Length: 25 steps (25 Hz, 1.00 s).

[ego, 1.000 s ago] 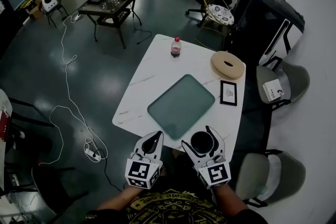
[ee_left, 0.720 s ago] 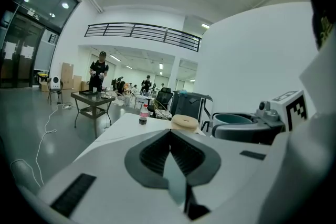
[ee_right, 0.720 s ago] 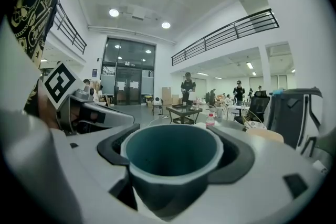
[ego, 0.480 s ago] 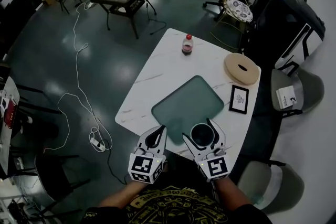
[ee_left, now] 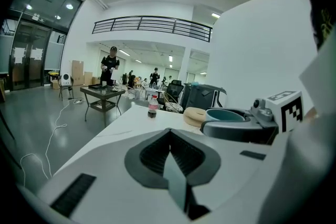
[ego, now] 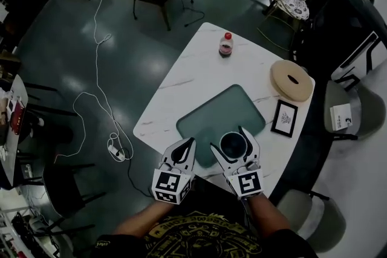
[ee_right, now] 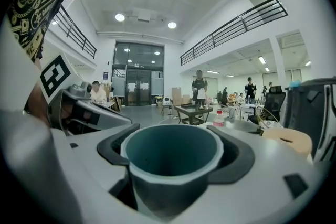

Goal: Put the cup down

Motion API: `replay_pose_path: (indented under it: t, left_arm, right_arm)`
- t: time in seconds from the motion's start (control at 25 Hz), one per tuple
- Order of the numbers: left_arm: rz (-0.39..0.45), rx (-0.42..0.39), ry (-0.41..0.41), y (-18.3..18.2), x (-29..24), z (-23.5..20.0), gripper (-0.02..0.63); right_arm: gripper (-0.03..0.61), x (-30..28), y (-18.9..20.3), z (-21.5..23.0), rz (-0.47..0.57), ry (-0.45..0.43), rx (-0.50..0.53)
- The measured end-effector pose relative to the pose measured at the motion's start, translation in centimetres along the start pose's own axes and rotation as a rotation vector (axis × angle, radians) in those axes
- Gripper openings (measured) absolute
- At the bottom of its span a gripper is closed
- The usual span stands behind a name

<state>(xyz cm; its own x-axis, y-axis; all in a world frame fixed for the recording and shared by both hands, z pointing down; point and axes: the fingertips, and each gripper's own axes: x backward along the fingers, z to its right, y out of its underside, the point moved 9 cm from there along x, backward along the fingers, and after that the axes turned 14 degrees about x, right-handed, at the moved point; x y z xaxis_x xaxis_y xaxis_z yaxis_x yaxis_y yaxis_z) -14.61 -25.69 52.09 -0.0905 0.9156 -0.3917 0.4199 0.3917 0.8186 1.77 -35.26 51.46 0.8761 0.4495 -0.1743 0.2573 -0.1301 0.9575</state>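
Note:
A dark teal cup [ego: 233, 144] with a pale rim sits upright between the jaws of my right gripper [ego: 230, 141], which is shut on it. In the head view it hangs over the near corner of the green tray [ego: 217, 115] on the white table [ego: 181, 78]. The right gripper view shows the cup [ee_right: 173, 176] filling the space between that gripper's [ee_right: 173, 136] dark pads. My left gripper [ego: 188, 143] is just left of it, over the table's near edge, shut with nothing in it. In the left gripper view its [ee_left: 169, 131] pads meet, and the cup [ee_left: 226, 114] shows at the right.
A small red-capped bottle [ego: 226, 45] stands at the table's far edge. A round tan ring-shaped object [ego: 292, 80] and a black picture frame [ego: 284, 119] lie at the right side. Chairs [ego: 341, 115] stand to the right, and a cable [ego: 103, 99] runs over the floor at left.
Both grippers have moved forward from the table's near edge, side by side. The cup has come over the near corner of the green tray. The grip on it looks the same.

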Motion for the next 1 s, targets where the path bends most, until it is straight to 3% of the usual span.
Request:
replay_pose_path:
  t: [0.6,1.0]
  left_arm:
    - [-0.073,0.016,-0.086,2.6,-3.8,-2.2,0.012]
    - [-0.113,0.03,-0.097,4.5,-4.6,-2.9,0.012]
  right_arm:
    - [0.385,-4.6,6.7,0.6,-0.034,-0.084,0.013]
    - [0.39,-5.8,9.7,0.0,-0.036,-0.098,0.016]
